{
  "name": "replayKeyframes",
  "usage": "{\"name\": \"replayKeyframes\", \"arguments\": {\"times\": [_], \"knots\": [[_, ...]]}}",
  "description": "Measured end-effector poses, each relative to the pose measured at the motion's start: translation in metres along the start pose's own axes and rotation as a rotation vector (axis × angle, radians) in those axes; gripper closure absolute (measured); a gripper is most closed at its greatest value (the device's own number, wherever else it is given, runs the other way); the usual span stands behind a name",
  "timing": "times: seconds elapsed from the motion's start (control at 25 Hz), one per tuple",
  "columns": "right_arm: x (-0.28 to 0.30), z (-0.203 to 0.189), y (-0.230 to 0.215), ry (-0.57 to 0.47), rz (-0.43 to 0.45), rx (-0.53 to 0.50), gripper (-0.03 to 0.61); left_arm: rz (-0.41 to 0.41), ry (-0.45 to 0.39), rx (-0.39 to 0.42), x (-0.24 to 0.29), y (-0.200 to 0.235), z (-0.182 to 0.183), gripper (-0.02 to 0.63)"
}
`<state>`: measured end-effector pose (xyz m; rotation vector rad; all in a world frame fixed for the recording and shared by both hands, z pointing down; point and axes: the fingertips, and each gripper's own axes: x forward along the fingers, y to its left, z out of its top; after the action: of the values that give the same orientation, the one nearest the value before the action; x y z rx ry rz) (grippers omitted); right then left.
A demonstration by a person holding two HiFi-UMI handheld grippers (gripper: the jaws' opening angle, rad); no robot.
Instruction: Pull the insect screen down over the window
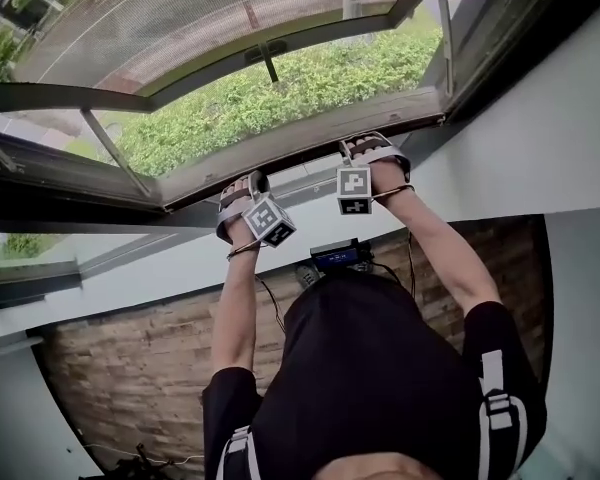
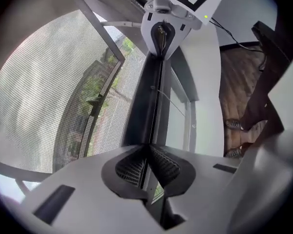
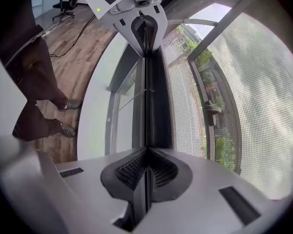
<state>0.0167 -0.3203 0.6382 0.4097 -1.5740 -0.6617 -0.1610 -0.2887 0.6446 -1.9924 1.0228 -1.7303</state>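
The insect screen's mesh (image 1: 180, 18) hangs across the upper part of the window. Its dark bottom bar (image 1: 300, 140) runs slantwise above my hands. My left gripper (image 1: 250, 182) is shut on a thin lip of that bar (image 2: 144, 101), its ribbed pads pinched together on it. Further right along the bar, my right gripper (image 1: 366, 148) is shut on the same lip (image 3: 154, 106). In the left gripper view the jaws (image 2: 147, 147) meet on the lip, with the right gripper (image 2: 161, 30) at the bar's far end. The right gripper view shows its jaws (image 3: 146, 150) likewise, and the left gripper (image 3: 144, 28) beyond.
Behind the mesh, the window sash (image 1: 265, 53) stands swung outward over green hedges (image 1: 280, 93). A white sill and wall (image 1: 130, 273) lie below the opening. A metal stay arm (image 1: 110, 148) crosses the left part. A wooden floor (image 1: 130, 368) is underfoot.
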Motion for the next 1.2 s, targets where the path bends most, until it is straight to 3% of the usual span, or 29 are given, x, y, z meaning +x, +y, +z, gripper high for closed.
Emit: {"name": "replayKeyframes", "arguments": {"times": [0.28,0.52,0.72,1.2], "knots": [[-0.004,-0.002,-0.003,0.013,0.013,-0.009,0.565,0.011,0.01,0.021,0.001,0.003,0.0,0.583],[0.002,-0.002,-0.004,-0.01,-0.038,0.029,0.565,0.0,0.018,0.053,0.004,0.002,0.003,0.598],[0.0,0.005,0.0,0.021,-0.056,-0.018,0.565,0.038,0.019,0.044,0.0,0.0,-0.008,0.598],[-0.007,-0.001,-0.002,-0.004,-0.077,0.001,0.563,0.053,-0.037,0.023,-0.007,0.006,-0.002,0.588]]}}
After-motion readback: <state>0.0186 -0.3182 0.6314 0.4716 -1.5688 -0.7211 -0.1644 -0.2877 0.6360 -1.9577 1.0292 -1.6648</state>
